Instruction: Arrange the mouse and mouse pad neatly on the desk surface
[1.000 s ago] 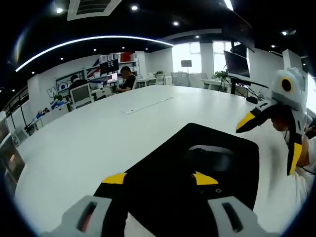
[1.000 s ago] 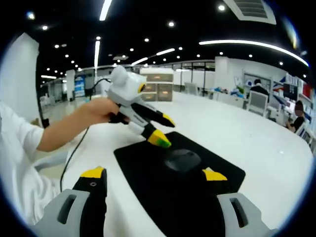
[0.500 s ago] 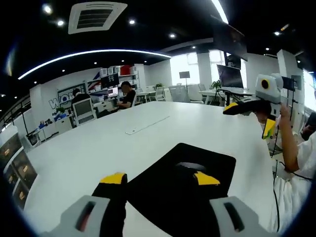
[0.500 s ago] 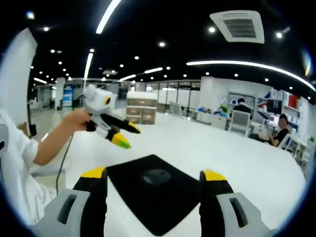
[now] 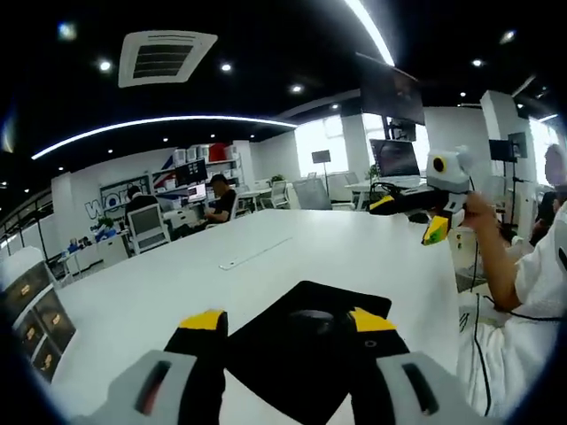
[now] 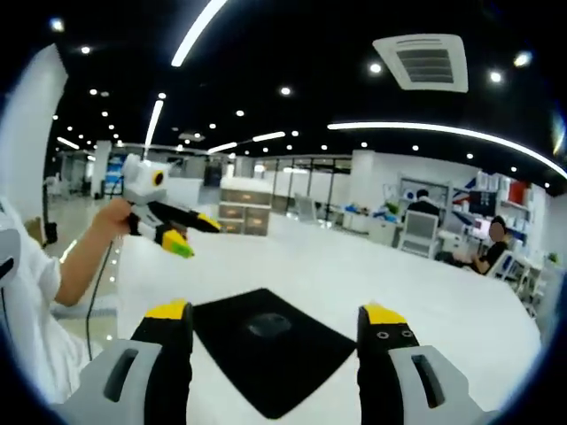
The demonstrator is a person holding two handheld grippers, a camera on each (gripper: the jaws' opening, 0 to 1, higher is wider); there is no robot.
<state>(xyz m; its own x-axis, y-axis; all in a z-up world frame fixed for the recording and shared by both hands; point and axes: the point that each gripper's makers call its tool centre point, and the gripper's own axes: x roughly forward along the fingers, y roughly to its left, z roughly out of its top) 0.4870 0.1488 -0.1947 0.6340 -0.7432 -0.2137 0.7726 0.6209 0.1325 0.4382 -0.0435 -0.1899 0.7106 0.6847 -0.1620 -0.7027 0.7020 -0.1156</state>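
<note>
Dark mouse (image 6: 268, 325) sits mid black mouse pad (image 6: 270, 347) on white bench (image 6: 443, 310); both grippers' fingers (image 6: 166, 320) apart, empty, raised well clear.

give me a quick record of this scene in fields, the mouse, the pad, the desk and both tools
mouse: black, resting on the mouse pad
mouse pad: black, flat on the desk
desk: large, white
left tool: open, holding nothing, raised above the desk
right tool: open, holding nothing, raised above the desk
background: open office, people seated at far desks
</note>
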